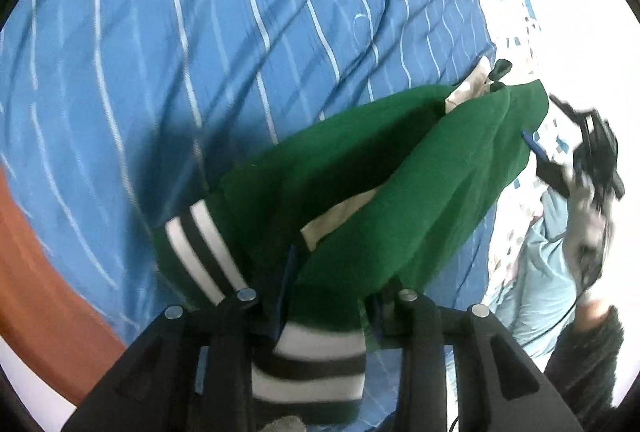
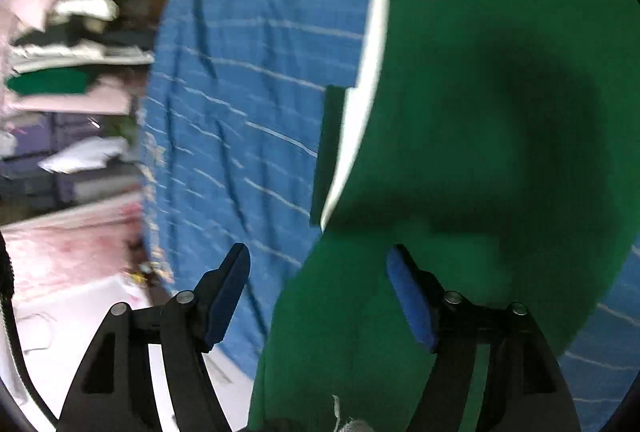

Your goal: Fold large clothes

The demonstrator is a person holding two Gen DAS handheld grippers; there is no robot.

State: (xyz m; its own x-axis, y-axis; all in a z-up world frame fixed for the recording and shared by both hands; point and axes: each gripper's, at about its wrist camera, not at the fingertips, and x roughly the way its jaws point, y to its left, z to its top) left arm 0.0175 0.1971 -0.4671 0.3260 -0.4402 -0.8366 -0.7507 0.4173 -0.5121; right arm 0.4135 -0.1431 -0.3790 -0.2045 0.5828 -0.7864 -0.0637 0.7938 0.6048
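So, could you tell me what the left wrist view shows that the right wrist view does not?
Only the left wrist view shows the garment's black-and-white striped cuffs, the cream lining, the person's sleeve and the orange-brown edge. Only the right wrist view shows the piled clothes at left. Both show the green garment on the blue striped bedsheet. The left gripper has a cuff between its fingers; the right gripper stands open, with green cloth between its pads.
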